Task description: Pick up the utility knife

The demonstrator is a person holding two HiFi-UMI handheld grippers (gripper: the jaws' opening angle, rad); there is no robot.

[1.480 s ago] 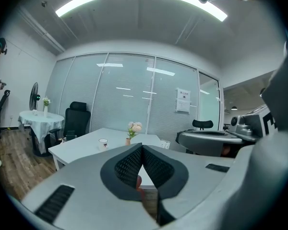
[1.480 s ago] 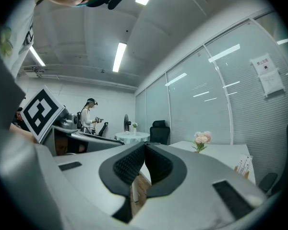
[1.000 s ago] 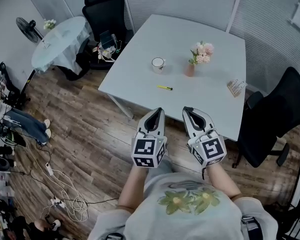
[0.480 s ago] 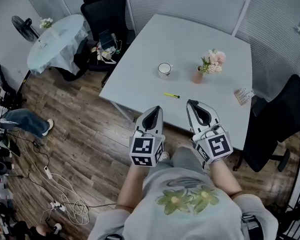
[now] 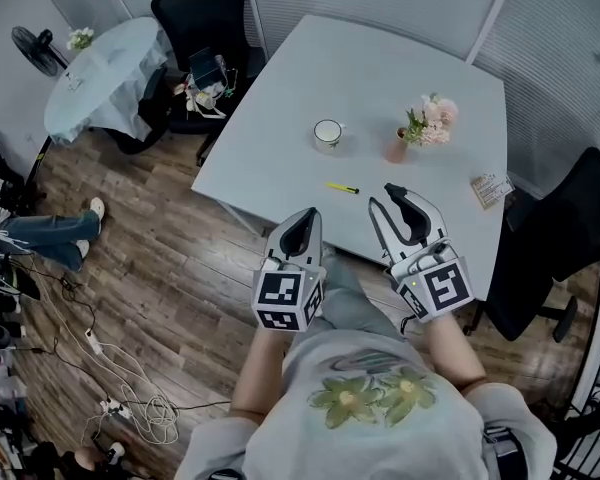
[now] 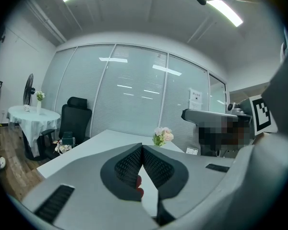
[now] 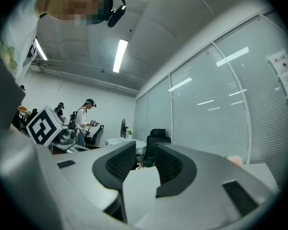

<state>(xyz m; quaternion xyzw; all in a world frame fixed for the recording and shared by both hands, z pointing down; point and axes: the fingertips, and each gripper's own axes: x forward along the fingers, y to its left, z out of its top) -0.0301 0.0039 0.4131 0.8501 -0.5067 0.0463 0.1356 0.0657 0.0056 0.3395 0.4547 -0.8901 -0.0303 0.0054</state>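
— How did the left gripper (image 5: 311, 213) stand?

— Clenched. Its own view showed the two ribbed pads meeting at the tips, with nothing gripped between them. It was held low in front of the person's light shirt (image 5: 380, 408), pointing toward the table.

— And the right gripper (image 5: 380, 194)?

— Released, and its jaws were opening. In the right gripper view there was a clear gap between the pads and nothing in it. It sat just beside the left one, a little further forward, its tips over the near edge of the white table (image 5: 280, 138).

— Where was the utility knife (image 5: 343, 187)?

— Flat on the table, close to that near edge. It was a slim yellow thing, lying ahead of both grippers and roughly between their lines, touched by neither. The right gripper's tips were the nearer pair, though apart from it.

— What else was on the table?

— A white mug (image 5: 327, 134) beyond the knife, a small vase of pink flowers (image 5: 423, 125) to the mug's right, and a small printed card (image 5: 491, 189) near the right-hand edge.

— Around the table?

— A black office chair (image 5: 545, 258) on the right, a wooden floor (image 5: 170, 288) on the left, and farther off a round table with a pale cloth (image 5: 100, 73) and a standing fan (image 5: 32, 46) beside it.
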